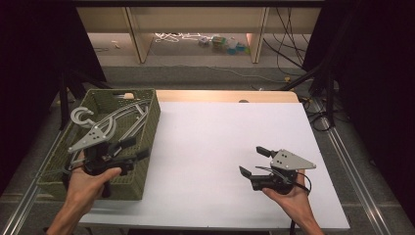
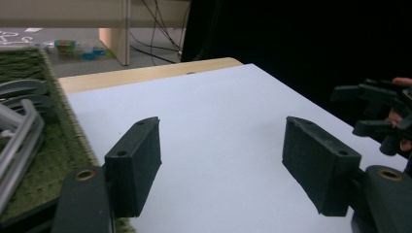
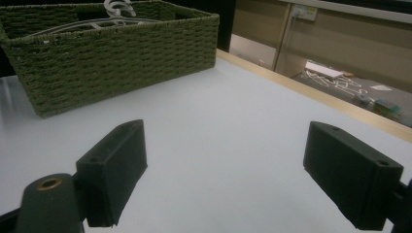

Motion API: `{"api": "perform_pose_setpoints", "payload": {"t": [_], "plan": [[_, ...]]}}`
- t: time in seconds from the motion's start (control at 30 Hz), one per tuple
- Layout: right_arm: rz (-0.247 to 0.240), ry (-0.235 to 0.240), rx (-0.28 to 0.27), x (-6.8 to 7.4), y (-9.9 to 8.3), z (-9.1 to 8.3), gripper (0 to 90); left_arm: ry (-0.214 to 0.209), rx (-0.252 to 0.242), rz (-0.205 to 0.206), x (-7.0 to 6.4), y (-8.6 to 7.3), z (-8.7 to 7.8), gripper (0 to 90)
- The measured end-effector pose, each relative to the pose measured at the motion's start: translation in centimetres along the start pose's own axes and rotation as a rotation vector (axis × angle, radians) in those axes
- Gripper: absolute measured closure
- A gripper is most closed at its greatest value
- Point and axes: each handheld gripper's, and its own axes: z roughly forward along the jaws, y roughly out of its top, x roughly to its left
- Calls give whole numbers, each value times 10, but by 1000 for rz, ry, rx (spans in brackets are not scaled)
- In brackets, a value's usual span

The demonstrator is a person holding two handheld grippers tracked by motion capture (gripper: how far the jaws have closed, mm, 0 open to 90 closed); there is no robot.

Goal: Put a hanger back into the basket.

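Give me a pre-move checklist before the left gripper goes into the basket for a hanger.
1. Left gripper jaws open and holding nothing: ok.
2. Right gripper jaws open, over the white table apart from the basket: ok.
3. Grey hangers lie inside the green basket: ok.
4. Left gripper placed over the basket's near part: ok.
5. Hangers free of each other: cannot tell, they overlap.

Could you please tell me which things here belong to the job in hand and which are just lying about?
In the job: green woven basket, grey clothes hangers inside it, left gripper, right gripper.

Lying about: white cord and small colourful items on the floor beyond the table.
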Motion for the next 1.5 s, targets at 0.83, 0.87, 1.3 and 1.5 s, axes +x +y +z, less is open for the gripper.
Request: {"api": "perform_pose_setpoints", "payload": {"t": [0.83, 0.87, 1.3, 1.5], "plan": [[-21, -29, -66, 8, -2, -5, 159, -2, -79, 119, -34, -39, 27, 254], [-7, -33, -68, 9, -2, -6, 159, 6, -79, 128, -34, -40, 27, 254], [26, -54, -100, 14, -11, -13, 159, 29, -76, 131, -29, -55, 31, 255], [24, -55, -86, 14, -11, -13, 159, 35, -63, 141, -29, -56, 30, 254]]}}
